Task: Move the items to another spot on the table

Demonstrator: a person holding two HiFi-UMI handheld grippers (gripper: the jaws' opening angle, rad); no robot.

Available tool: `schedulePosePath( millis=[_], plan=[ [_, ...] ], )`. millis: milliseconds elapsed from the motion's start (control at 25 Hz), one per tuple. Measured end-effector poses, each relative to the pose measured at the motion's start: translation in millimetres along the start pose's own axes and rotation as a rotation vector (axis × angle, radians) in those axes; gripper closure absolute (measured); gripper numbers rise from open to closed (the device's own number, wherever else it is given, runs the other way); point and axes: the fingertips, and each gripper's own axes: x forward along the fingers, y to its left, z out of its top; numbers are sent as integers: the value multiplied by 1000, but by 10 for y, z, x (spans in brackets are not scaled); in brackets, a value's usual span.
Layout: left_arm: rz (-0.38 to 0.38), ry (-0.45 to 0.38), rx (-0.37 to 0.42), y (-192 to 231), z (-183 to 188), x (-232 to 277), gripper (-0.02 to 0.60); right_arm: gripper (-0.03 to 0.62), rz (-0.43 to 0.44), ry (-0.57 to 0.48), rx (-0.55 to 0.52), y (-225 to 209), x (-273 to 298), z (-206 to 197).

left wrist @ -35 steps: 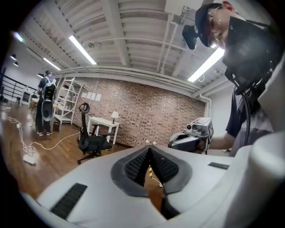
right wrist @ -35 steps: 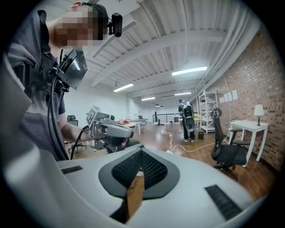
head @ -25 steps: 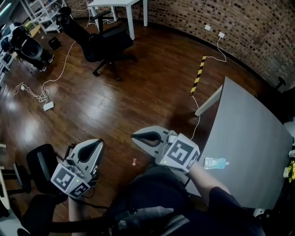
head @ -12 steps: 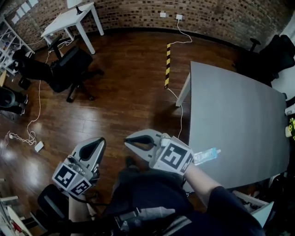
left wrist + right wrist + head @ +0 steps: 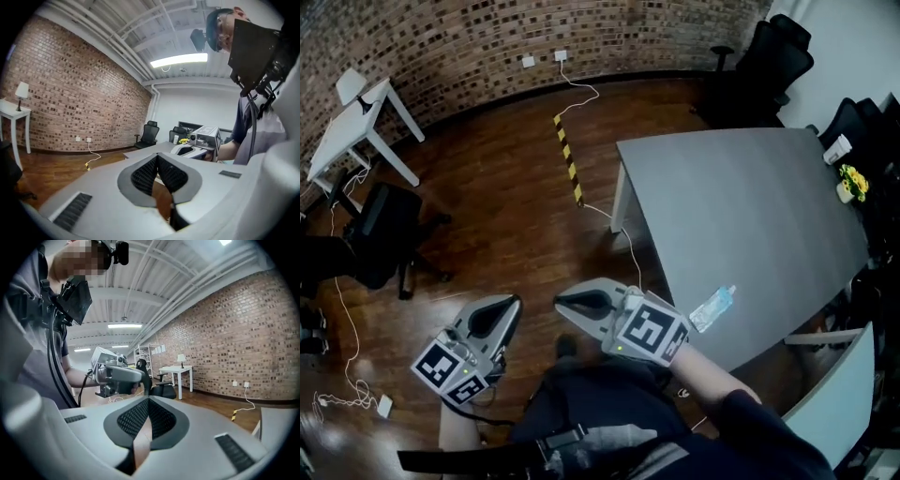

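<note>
Hovering lower centre, left gripper and right gripper both pressed together (empty); clear plastic bottle lies on smooth grey table.

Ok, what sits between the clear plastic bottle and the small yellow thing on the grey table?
Nothing: the head view shows only bare grey tabletop between the clear plastic bottle and the small yellow thing.
</note>
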Motion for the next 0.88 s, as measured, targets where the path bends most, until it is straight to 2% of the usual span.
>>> schedulePosePath(
  millis=[240, 400, 640, 760, 880],
  plan=[
    [-177, 34, -13, 456, -16, 223, 571, 599, -178, 43, -32, -240, 216, 98],
    [-357, 95, 15, 375, -68, 706, 571, 599, -397, 80, -16, -485, -121, 80],
    [-528, 134, 66, -280, 8, 1461, 572, 599, -643, 79, 63, -630, -1143, -136],
    [-628, 154, 128, -832, 123, 1818, 572, 599, -769, 44, 132, -663, -1791, -258],
    [-699, 204, 215, -1320, 101, 2007, 571, 599, -844, -7, 211, -618, -2295, -416]
  ],
)
